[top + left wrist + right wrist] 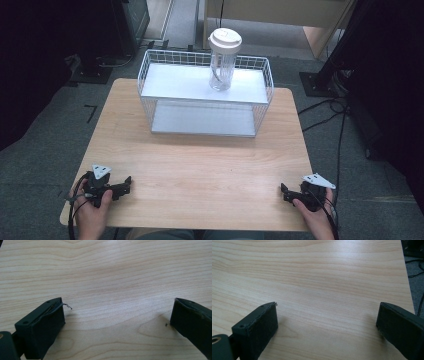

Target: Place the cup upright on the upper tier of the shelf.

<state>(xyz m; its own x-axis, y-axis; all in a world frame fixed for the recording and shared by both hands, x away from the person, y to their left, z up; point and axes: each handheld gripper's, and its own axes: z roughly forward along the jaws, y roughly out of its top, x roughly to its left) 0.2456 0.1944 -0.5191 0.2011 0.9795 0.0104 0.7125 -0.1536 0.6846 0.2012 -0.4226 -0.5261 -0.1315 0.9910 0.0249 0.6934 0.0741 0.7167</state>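
Both released, left hand-held gripper (125, 182) and right hand-held gripper (284, 191) flank bare table (200, 165).

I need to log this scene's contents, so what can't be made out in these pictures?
- Jar, high view: whether it holds anything; too small and glare on the clear wall.
- Wire rack, high view: the back of the lower shelf, hidden under the top shelf.
- Left gripper and right gripper, their own views: jaw bodies cut off by the bottom edge.
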